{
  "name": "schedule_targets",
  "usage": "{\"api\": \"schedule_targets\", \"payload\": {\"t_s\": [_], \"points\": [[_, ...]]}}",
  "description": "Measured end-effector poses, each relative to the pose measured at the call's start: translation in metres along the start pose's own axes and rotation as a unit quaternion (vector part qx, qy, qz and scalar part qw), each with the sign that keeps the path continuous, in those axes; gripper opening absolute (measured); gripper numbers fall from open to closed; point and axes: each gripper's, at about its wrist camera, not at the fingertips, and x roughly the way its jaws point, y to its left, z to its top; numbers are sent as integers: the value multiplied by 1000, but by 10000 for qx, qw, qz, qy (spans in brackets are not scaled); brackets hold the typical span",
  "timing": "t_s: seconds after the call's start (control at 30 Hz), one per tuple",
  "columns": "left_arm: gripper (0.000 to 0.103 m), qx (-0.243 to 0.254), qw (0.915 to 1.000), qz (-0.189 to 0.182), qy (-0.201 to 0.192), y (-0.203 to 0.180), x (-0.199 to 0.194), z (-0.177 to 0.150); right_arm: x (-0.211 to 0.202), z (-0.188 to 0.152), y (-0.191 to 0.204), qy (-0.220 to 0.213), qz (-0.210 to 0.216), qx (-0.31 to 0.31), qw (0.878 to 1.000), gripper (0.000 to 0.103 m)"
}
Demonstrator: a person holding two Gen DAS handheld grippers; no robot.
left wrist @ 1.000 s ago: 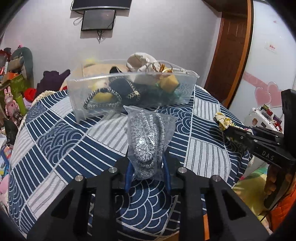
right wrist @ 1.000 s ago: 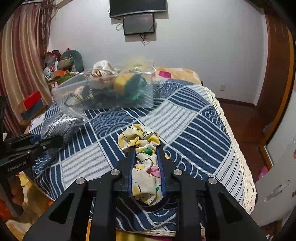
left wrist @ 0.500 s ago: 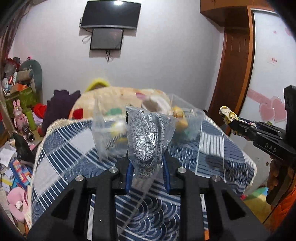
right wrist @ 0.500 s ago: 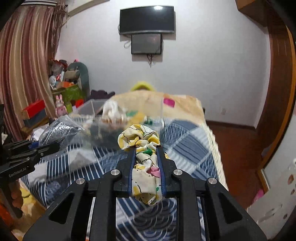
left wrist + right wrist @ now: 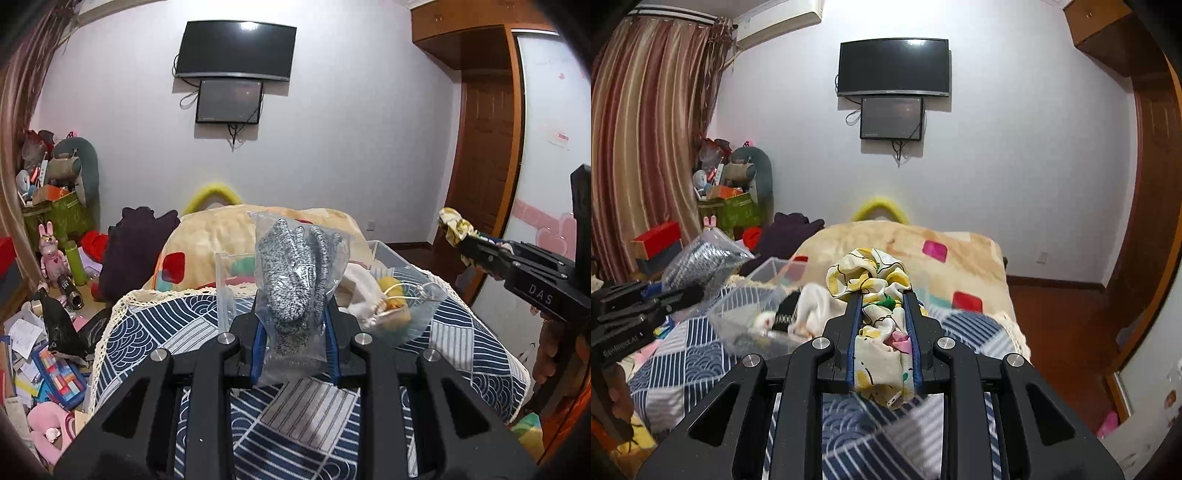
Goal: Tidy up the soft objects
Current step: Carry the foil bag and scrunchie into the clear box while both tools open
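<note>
My left gripper [image 5: 293, 314] is shut on a clear bag of grey knit gloves [image 5: 295, 273] and holds it in the air above the bed. My right gripper [image 5: 881, 306] is shut on a yellow-and-white patterned cloth [image 5: 875, 280], also lifted. A clear plastic bin [image 5: 402, 295] with several soft items stands on the blue patterned bedspread [image 5: 166, 332] just beyond both grippers; it also shows in the right wrist view [image 5: 753, 317]. The right gripper with its cloth [image 5: 456, 227] shows at the right of the left view. The left gripper with the bag [image 5: 705, 258] shows at the left of the right view.
A beige blanket [image 5: 923, 243] covers the far half of the bed. Toys, boxes and papers clutter the floor at the left [image 5: 40, 332]. A wooden door [image 5: 484, 158] and a wardrobe stand at the right. A TV [image 5: 894, 66] hangs on the far wall.
Both grippers have risen and tilted up with their loads. The bin now sits lower and closer under them, and the far wall and TV have come into view.
</note>
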Motion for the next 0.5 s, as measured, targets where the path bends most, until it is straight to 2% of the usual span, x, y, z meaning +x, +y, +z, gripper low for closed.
{"api": "schedule_targets", "payload": {"t_s": [0.13,0.5], "points": [[27,-84,9999,42,106,4,17,1,15,6,6,30,28,-36,10000,20],[27,-197,9968,-66,777,9,73,-8,64,3,15,475,109,-103,9988,20]]}}
